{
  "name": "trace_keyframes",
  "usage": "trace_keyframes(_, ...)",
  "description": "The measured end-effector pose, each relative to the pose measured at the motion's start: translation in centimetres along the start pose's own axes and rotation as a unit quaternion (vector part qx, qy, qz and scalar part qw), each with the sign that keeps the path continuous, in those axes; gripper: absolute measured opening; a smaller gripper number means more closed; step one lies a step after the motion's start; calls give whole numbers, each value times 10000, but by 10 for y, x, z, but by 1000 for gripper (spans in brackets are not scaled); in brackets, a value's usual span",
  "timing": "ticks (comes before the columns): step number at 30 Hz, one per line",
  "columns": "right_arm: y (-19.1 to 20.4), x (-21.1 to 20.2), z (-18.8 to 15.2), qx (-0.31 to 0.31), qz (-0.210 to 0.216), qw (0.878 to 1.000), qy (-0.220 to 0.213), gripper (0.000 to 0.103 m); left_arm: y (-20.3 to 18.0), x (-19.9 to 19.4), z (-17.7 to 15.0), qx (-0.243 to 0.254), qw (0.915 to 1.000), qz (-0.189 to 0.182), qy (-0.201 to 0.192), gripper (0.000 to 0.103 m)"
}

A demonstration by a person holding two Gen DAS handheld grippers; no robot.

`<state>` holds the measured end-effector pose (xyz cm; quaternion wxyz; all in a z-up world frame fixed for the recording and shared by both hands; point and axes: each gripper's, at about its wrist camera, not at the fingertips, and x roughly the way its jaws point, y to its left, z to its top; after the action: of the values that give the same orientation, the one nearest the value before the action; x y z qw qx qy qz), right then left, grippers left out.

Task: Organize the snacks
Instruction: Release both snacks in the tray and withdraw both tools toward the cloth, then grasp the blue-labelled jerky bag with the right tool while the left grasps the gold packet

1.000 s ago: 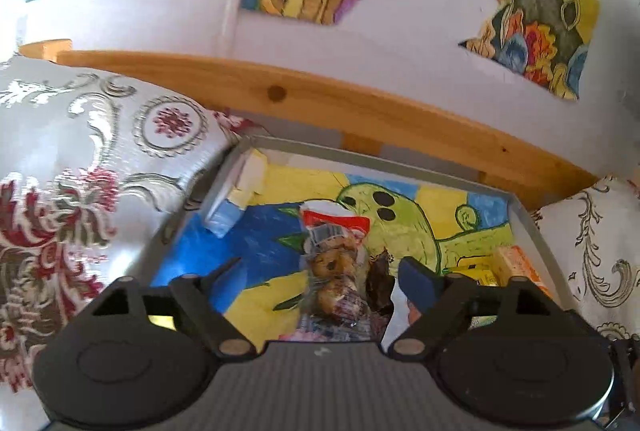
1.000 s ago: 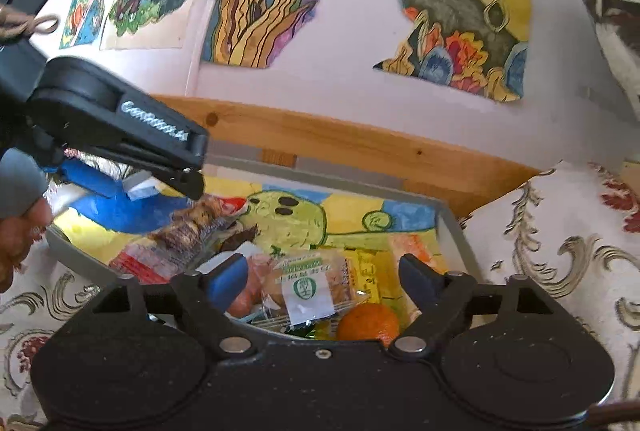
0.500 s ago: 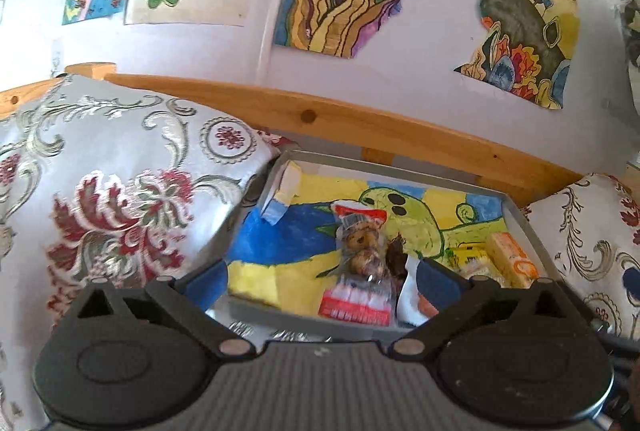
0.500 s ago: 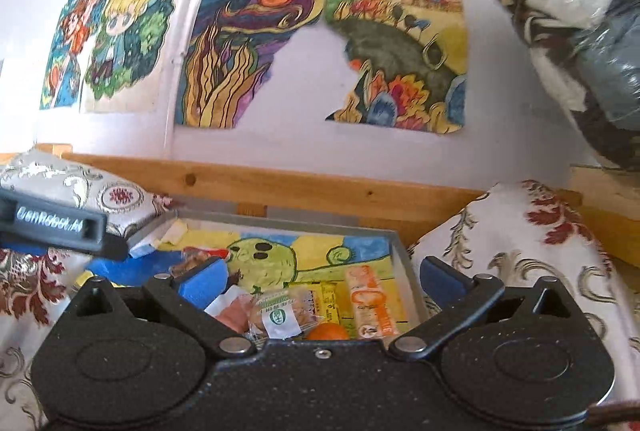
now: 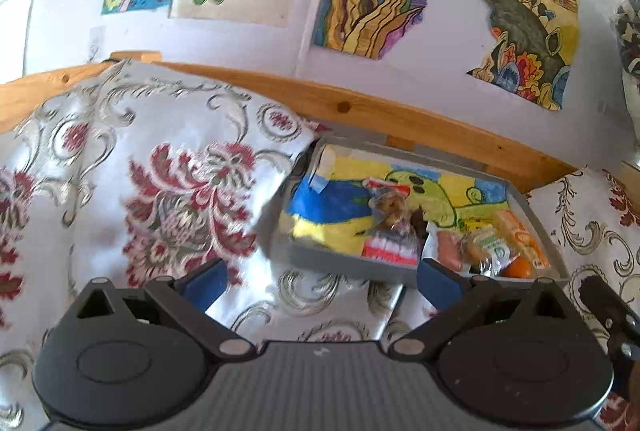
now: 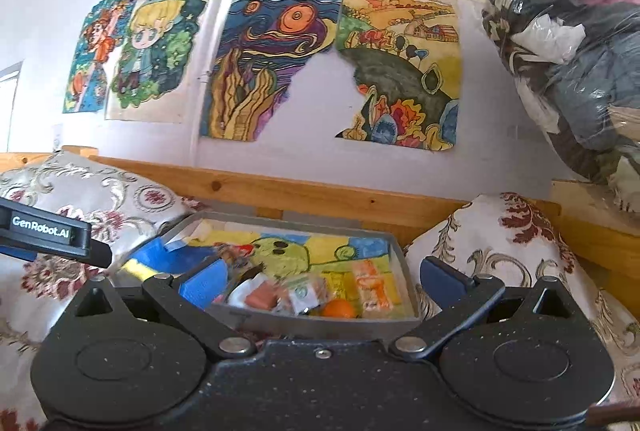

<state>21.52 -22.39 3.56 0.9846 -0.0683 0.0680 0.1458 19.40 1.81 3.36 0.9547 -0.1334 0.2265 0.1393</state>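
While empty: both tongs [image 5: 320,281] [image 6: 322,281] wide apart.

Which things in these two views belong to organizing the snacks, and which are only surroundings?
Belong to the job:
grey tray
cookie packet
sausage
green-label packet
orange fruit
orange wrapper
left gripper, open
right gripper, open

Surroundings:
floral cushions
wooden rail
wall drawings
bagged clothes

The grey tray [image 6: 320,325] is lined with a yellow, blue and green drawing [image 6: 288,251]. Inside lie an orange fruit [image 6: 339,309] and an orange-and-white packet [image 6: 370,285]. The cushions [image 5: 140,171] are silver-white with red floral and scroll patterns. The rail [image 6: 320,193] is light wood.
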Motion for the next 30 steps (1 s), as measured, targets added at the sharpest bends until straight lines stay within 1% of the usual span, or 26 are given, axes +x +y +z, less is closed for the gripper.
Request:
trace_keyframes(5, 10, -25, -7, -103, 56, 9998, 174, 102, 12, -16, -12, -70, 9999, -18, 90, 102)
trace_keyframes(14, 14, -64, -16, -3, 60, 9984, 568, 102, 28, -47, -37, 80, 9996, -82, 252, 102)
trace_keyframes(22, 20, -89, -27, 99, 119, 9939, 1096, 102, 36, -68, -65, 490, 9974, -130, 507, 102)
trace_keyframes(30, 32, -102, -39, 23, 323, 9859, 1644, 102, 43, -78, -91, 853, 9924, -158, 874, 102)
